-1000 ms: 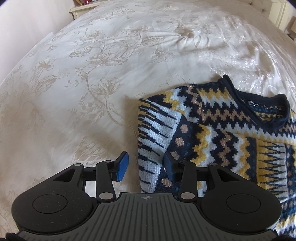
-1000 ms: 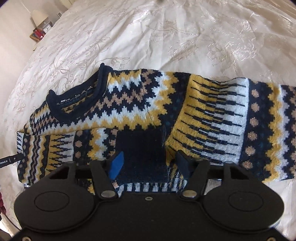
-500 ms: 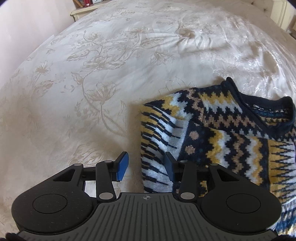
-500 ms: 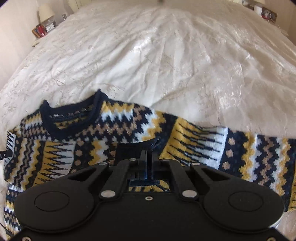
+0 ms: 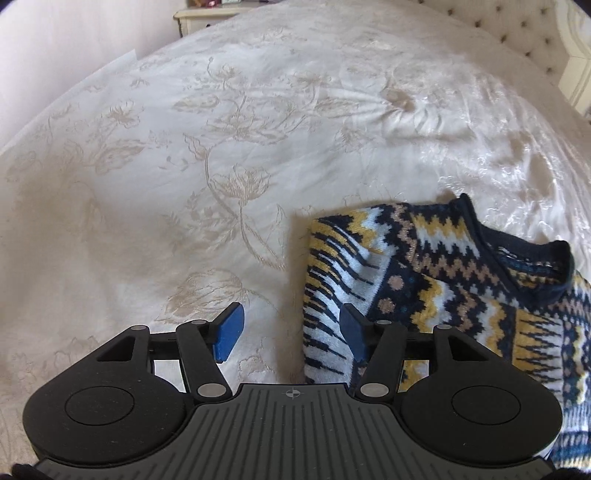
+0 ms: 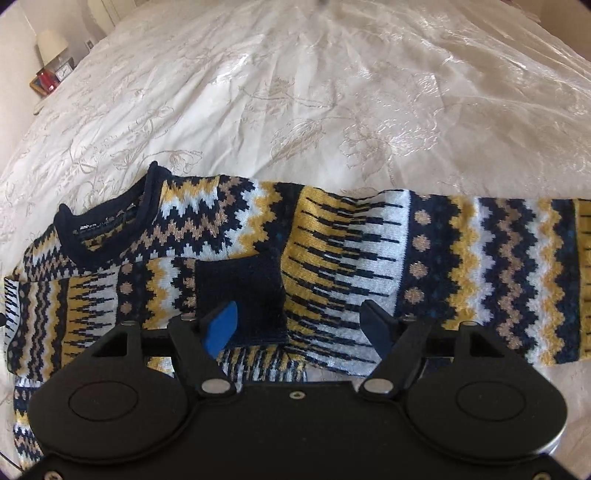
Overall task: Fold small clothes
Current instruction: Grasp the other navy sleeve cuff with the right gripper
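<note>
1. A patterned knit sweater [image 6: 332,251], in navy, yellow, white and tan zigzag bands, is laid flat on a cream bedspread [image 6: 332,92] woven with a floral design.
2. In the right wrist view, the sweater's navy neckline [image 6: 107,229] is seen at the left, and one sleeve [image 6: 498,273] is stretched out to the right.
3. The other sleeve is folded across the body, and its navy cuff [image 6: 240,291] lies near the middle of the garment.
4. The right gripper [image 6: 299,325] is held over the cuff; its jaws have just been opening and now stand wide apart, with nothing gripped. The cuff appears to lie below the blue left pad rather than touching it.
5. The left gripper [image 5: 291,332] is held at the sweater's folded left edge [image 5: 314,295]; its jaws have just been opening, and nothing is gripped between them.
6. A bedside table [image 5: 207,16] is seen at the far edge of the bed.
</note>
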Motion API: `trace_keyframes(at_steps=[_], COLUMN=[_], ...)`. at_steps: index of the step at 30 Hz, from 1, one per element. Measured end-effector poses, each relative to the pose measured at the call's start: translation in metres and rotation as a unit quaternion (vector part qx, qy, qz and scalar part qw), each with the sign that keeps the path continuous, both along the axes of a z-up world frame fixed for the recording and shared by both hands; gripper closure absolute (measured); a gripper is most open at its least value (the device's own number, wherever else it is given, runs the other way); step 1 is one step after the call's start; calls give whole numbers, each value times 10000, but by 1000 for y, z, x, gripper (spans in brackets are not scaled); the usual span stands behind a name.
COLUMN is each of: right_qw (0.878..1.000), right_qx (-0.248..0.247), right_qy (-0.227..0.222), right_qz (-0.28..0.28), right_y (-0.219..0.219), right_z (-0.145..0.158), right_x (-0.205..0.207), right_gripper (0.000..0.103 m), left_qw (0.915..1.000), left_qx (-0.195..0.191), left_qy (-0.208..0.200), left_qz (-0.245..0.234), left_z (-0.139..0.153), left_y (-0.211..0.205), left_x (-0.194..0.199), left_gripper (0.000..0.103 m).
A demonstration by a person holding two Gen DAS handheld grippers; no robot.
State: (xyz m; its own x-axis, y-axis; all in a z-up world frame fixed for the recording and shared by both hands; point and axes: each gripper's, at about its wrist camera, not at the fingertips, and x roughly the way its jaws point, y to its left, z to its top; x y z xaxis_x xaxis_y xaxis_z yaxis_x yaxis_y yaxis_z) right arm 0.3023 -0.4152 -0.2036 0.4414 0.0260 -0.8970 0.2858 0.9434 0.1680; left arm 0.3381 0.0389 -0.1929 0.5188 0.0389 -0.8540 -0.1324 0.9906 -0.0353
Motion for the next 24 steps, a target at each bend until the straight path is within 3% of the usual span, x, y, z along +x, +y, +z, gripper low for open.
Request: trace_keyframes(at_steps=[4,8,13,19,24], right_qw=[9994,9990,9978,9949,9902], right_qx=[203,218,325,423,432], right_qy=[-206,-321,-543,-915,-1329], right_qz=[-195,-240,-182,-62,31], right_y=[-9,-12,-17,-35,-54], right_z=[17,30,44,65,82], right_x=[-27,-54,-82,-117,-142], right_gripper=[13,8,2,1,1], left_qw=[9989,9980,9954,9950,9917], left_qx=[-349,-496,-802,-477,-261], left_qy=[-44,-75,-14,-491,-1133], left_qz=[-296,-389,-522,-727,-550], left_z=[20,37,51,87,127], left_y=[-15,-33,-54,-82,-102], left_x=[-28,-64,-102,-134,-149], left_gripper=[44,31,28,28,28])
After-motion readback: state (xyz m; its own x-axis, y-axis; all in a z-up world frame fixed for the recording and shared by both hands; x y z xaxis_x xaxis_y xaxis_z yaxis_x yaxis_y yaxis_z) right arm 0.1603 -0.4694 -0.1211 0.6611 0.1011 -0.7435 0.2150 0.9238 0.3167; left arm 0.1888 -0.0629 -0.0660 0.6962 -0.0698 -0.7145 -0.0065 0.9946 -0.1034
